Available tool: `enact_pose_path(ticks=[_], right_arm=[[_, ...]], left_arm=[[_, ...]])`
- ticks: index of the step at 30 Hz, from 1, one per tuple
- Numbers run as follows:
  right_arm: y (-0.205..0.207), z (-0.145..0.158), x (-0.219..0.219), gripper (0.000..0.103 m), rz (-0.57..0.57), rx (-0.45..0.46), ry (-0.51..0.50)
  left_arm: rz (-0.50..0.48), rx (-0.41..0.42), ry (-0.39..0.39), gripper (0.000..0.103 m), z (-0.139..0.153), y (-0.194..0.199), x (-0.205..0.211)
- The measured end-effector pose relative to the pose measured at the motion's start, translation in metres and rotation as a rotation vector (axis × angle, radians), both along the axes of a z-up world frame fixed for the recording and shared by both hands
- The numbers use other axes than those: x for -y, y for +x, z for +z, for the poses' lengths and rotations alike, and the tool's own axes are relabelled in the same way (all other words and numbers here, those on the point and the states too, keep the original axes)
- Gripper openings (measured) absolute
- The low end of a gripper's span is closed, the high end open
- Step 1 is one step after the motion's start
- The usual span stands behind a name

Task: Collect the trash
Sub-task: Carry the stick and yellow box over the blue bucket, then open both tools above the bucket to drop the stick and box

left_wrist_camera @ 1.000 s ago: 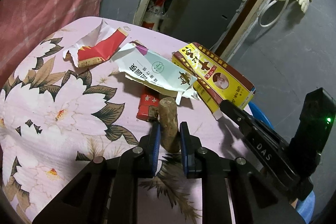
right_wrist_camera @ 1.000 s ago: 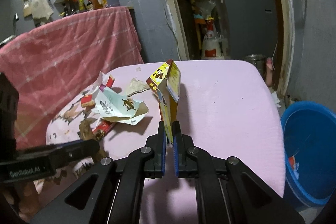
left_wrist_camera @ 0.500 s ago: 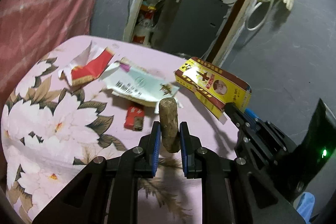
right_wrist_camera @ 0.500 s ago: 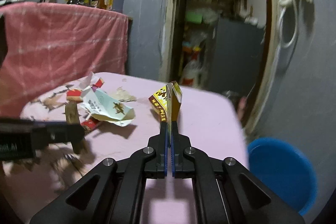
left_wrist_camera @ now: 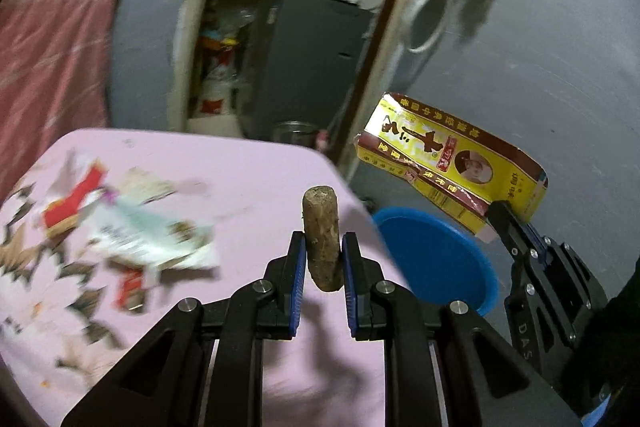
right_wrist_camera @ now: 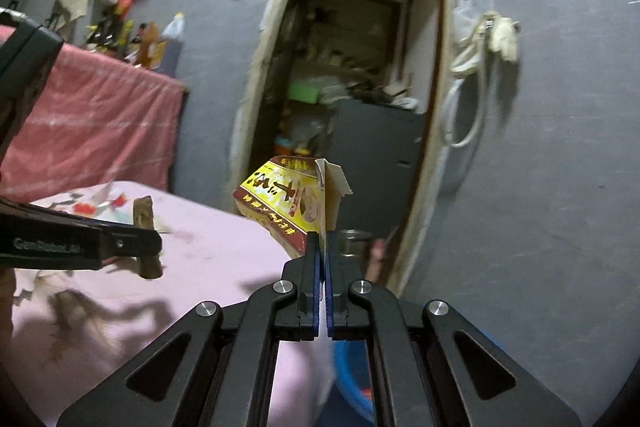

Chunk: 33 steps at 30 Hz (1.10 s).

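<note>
My left gripper [left_wrist_camera: 323, 247] is shut on a brown stubby root piece [left_wrist_camera: 321, 227], held upright above the pink table's right edge. In the right wrist view the same root piece [right_wrist_camera: 144, 213] shows at the left gripper's tip. My right gripper [right_wrist_camera: 322, 247] is shut on the flap of a yellow and red carton [right_wrist_camera: 290, 203], lifted off the table. From the left wrist view the carton [left_wrist_camera: 448, 163] hangs in the air above a blue basin [left_wrist_camera: 432, 259] on the floor. Crumpled papers and red wrappers [left_wrist_camera: 132, 223] lie blurred on the flowered tablecloth.
The pink table [left_wrist_camera: 224, 163] ends just right of the root piece. The blue basin [right_wrist_camera: 352, 371] sits on the floor below the right gripper. An open doorway with clutter and a dark cabinet [left_wrist_camera: 304, 59] lies behind. A pink cloth [right_wrist_camera: 88, 123] hangs at left.
Both grippers have lifted their loads and swung right, toward the table edge and the blue basin. The root piece left the tabletop; the carton rose clear of the table.
</note>
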State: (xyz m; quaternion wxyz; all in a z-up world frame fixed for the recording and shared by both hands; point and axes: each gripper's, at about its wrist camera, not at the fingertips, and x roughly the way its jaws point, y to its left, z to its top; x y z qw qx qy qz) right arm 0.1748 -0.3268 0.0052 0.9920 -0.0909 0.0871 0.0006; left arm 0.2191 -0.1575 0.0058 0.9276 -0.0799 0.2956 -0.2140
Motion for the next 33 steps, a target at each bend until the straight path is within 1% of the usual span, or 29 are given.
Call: enact_pose_path(ticks=[2, 7, 10, 13, 17, 21, 24, 25, 26, 27, 28, 31, 33], right_arm=[[0.001, 0.0, 0.008, 0.0, -0.019, -0.001, 0.011], [0.0, 0.001, 0.05, 0.0, -0.136, 0.004, 0.037], [0.001, -0.004, 0.075, 0.0, -0.188, -0.019, 0.053], [0.003, -0.013, 0.095, 0.0, -0.212, -0.048, 0.081], [0.009, -0.026, 0.113, 0.001, -0.238, -0.105, 0.104], [0.018, -0.039, 0.127, 0.002, -0.241, -0.17, 0.154], [0.024, -0.045, 0.133, 0.003, -0.24, -0.219, 0.189], [0.024, -0.046, 0.135, 0.004, -0.24, -0.227, 0.197], [0.025, -0.046, 0.136, 0.006, -0.239, -0.234, 0.206], [0.027, -0.046, 0.137, 0.007, -0.236, -0.238, 0.215], [0.027, -0.046, 0.138, 0.008, -0.232, -0.24, 0.226], [0.027, -0.045, 0.139, 0.019, -0.236, -0.238, 0.24], [0.025, -0.04, 0.141, 0.021, -0.238, -0.221, 0.252]], left_arm=[[-0.042, 0.014, -0.003, 0.014, 0.001, 0.006, 0.023], [-0.128, 0.047, -0.006, 0.014, 0.001, 0.023, 0.075], [-0.171, 0.044, -0.006, 0.014, -0.005, 0.036, 0.102], [-0.198, 0.016, 0.004, 0.014, -0.016, 0.048, 0.124], [-0.229, -0.052, 0.027, 0.014, -0.033, 0.067, 0.152], [-0.234, -0.111, 0.043, 0.015, -0.049, 0.081, 0.164], [-0.233, -0.141, 0.04, 0.016, -0.057, 0.085, 0.164], [-0.236, -0.146, 0.042, 0.02, -0.058, 0.086, 0.164], [-0.234, -0.15, 0.046, 0.023, -0.059, 0.086, 0.162], [-0.233, -0.154, 0.048, 0.031, -0.06, 0.086, 0.162], [-0.229, -0.154, 0.035, 0.034, -0.059, 0.088, 0.16], [-0.217, -0.154, 0.021, 0.034, -0.056, 0.085, 0.153], [-0.205, -0.144, 0.019, 0.035, -0.05, 0.08, 0.146]])
